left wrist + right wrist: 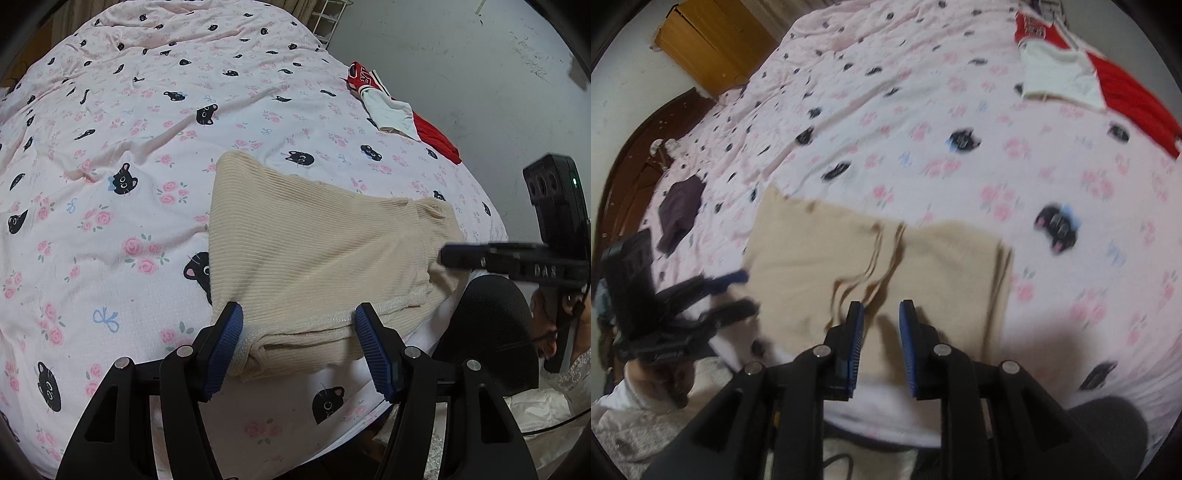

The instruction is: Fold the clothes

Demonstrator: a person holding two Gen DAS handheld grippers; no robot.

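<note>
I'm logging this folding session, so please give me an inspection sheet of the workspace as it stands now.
Surface: bed cover, pink with roses and black cat faces, wrinkled.
Job's things: beige ribbed garment, folded, at the near bed edge.
Clutter: red and white clothes at the far side; dark purple garment.
Grippers: left hand-held gripper open, straddling the beige garment's near fold; right hand-held gripper narrowly open, nothing between its pads.
Cables: dark cable below the right hand-held gripper.
Surroundings: grey wall, wooden cabinet, black chair.
</note>
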